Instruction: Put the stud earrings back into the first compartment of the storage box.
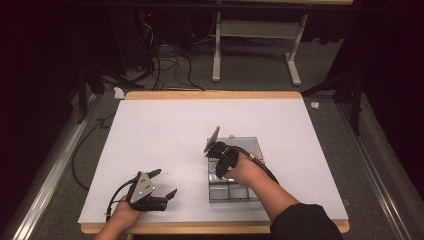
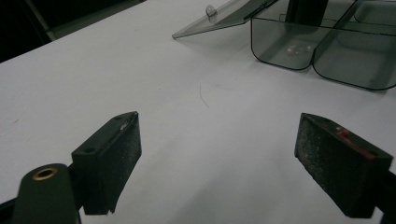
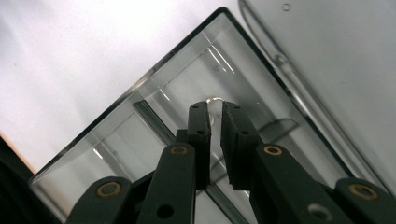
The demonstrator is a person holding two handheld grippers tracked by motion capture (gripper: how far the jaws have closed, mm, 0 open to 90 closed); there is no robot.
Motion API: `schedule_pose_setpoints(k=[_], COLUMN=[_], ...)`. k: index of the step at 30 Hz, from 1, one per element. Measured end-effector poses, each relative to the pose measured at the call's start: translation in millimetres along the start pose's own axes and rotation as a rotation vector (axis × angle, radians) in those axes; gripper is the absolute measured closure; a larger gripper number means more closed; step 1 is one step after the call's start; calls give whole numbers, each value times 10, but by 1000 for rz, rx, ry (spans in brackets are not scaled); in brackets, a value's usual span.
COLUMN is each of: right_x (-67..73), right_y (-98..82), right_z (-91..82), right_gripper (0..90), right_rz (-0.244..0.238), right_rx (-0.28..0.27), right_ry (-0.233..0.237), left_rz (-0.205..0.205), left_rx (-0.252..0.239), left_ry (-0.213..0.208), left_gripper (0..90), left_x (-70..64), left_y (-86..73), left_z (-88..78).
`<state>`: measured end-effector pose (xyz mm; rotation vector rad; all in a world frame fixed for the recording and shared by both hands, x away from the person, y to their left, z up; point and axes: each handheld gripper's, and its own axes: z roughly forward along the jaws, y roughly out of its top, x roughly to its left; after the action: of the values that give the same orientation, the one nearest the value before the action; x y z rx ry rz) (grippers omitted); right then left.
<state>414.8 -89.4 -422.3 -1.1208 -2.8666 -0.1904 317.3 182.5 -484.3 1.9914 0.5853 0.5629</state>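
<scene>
A clear plastic compartment box (image 1: 248,144) sits right of the table's middle with its lid (image 1: 214,135) swung up at the far left side. My right gripper (image 1: 212,150) reaches down into a far-left compartment. Its jaws (image 3: 215,109) stand a narrow gap apart with nothing pressed between the pads. A small shiny piece (image 3: 214,99) lies on the compartment floor just past the tips; I cannot tell what it is. My left gripper (image 1: 166,182) rests open near the front left of the table, its wide-set jaws (image 2: 217,154) facing the box (image 2: 280,46) and lid (image 2: 219,18).
The white table top (image 1: 165,125) has a wooden edge at front and back. The box's divider walls (image 3: 154,119) run close beside the right jaws. Behind the table are cables (image 1: 170,65) on the floor and a white desk frame (image 1: 255,45).
</scene>
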Motion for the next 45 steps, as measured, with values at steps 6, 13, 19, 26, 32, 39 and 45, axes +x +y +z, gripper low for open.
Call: schedule_pose_setpoints(k=[6, 13, 19, 26, 32, 39, 45], right_x=[-70, -264, -459, -643, -847, -1025, -1099], right_y=[-121, -411, -689, -973, -1271, -1580, -1712], right_z=[-188, -372, -442, -512, -524, -484, -422], right_gripper=[817, 803, 764, 750, 725, 694, 658], right_rz=[5, 59, 119, 188, 266, 352, 370], right_rx=[-27, -52, -63, -74, -88, -98, -108], right_ry=[-17, -38, -56, -73, -92, -99, -105], left_rz=[2, 3, -2, -5, -19, -15, -14], left_rx=[3, -2, 0, 0, -10, -7, -6], left_ry=[0, 2, 5, 6, 7, 8, 10], left_gripper=[150, 149, 150, 150, 149, 149, 150], left_x=[1, -3, -1, 2, 15, 11, 8], left_y=[0, -1, 0, -1, -6, -5, -5], left_z=[-1, -3, -1, -6, -13, -11, -11])
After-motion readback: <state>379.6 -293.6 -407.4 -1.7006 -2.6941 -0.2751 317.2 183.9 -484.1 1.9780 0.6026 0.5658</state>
